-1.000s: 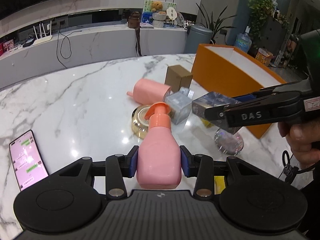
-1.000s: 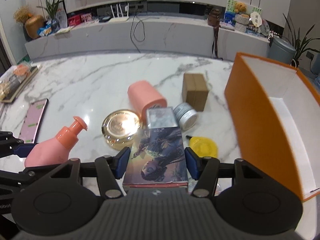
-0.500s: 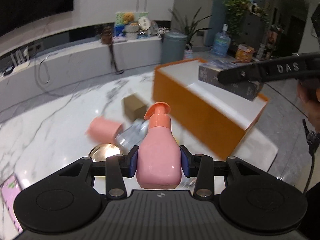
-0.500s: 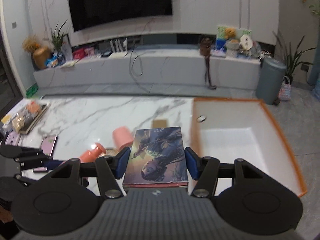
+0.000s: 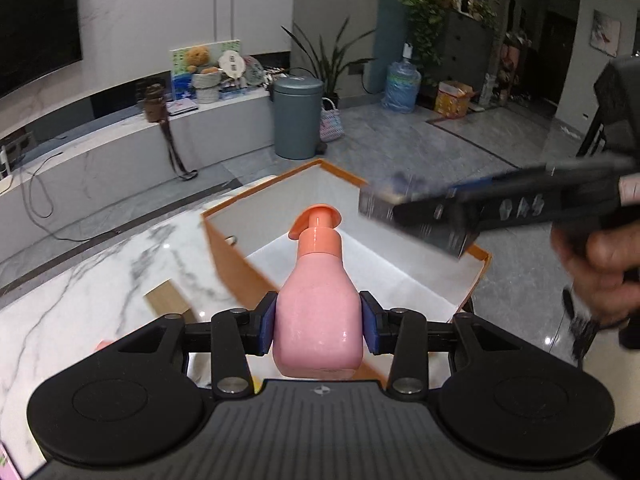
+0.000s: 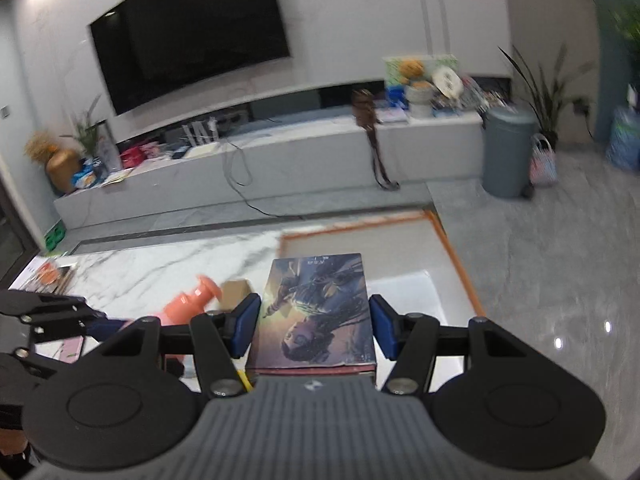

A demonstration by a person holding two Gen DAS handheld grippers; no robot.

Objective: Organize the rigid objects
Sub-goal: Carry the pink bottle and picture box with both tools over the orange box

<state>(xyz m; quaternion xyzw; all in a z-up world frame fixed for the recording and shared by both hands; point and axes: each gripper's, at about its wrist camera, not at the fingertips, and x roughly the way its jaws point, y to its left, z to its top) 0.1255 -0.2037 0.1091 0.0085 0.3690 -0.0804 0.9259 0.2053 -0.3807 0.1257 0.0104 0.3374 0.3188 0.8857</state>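
My left gripper is shut on a pink pump bottle with an orange cap, held above the near edge of the orange box with a white inside. My right gripper is shut on a flat picture box and holds it over the orange box. In the left wrist view the right gripper and its picture box hover blurred above the orange box's far right side. The pink bottle also shows in the right wrist view at lower left.
The marble table lies to the left with a brown carton next to the orange box. The box's right side overhangs grey floor. A phone edge shows by the left gripper.
Both grippers have lifted off the table and swung right over the orange box, each still holding its object. The other table items have dropped out of view.
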